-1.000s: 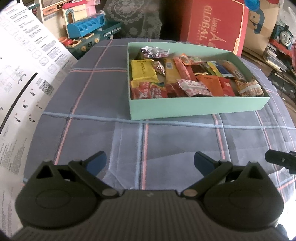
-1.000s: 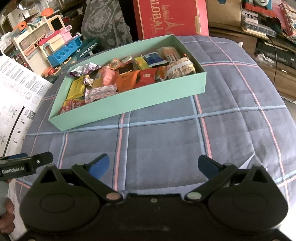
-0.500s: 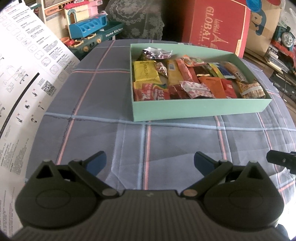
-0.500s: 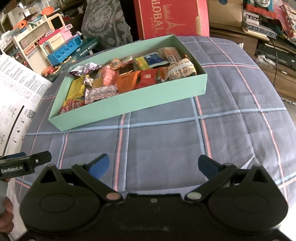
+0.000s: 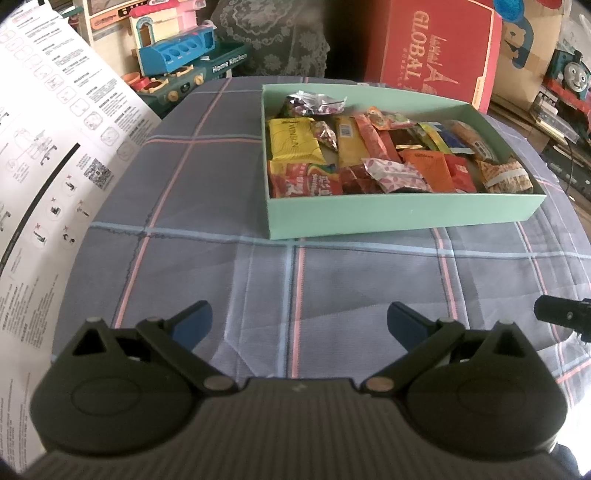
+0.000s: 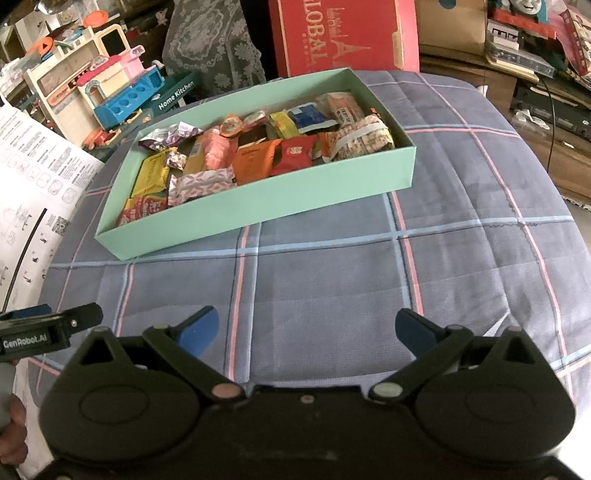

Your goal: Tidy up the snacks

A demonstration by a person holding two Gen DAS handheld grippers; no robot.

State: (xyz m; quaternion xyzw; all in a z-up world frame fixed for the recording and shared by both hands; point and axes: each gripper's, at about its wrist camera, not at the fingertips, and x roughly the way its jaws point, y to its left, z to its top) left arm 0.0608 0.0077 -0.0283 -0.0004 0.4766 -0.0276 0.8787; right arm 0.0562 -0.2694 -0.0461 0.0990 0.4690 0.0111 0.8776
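A mint green box [image 5: 402, 216] [image 6: 258, 210] sits on the plaid cloth and holds several snack packets: a yellow one [image 5: 293, 146], a red one [image 5: 303, 181], an orange one [image 5: 428, 166] [image 6: 255, 160] and a pink patterned one [image 6: 201, 182]. My left gripper [image 5: 299, 323] is open and empty, low over the cloth in front of the box. My right gripper [image 6: 306, 328] is open and empty, also in front of the box. Each gripper shows at the edge of the other's view: the right one [image 5: 565, 319], the left one [image 6: 48, 330].
A white instruction sheet [image 5: 48, 155] lies along the left side. A red carton [image 5: 428, 55] [image 6: 343, 35], a toy kitchen set [image 5: 177, 62] [image 6: 107, 88] and a toy train [image 5: 570, 70] stand behind the table. Plaid cloth [image 5: 295, 273] lies between grippers and box.
Both views have shifted only slightly; the box sits a touch further right in the left wrist view. Both grippers stay open and empty.
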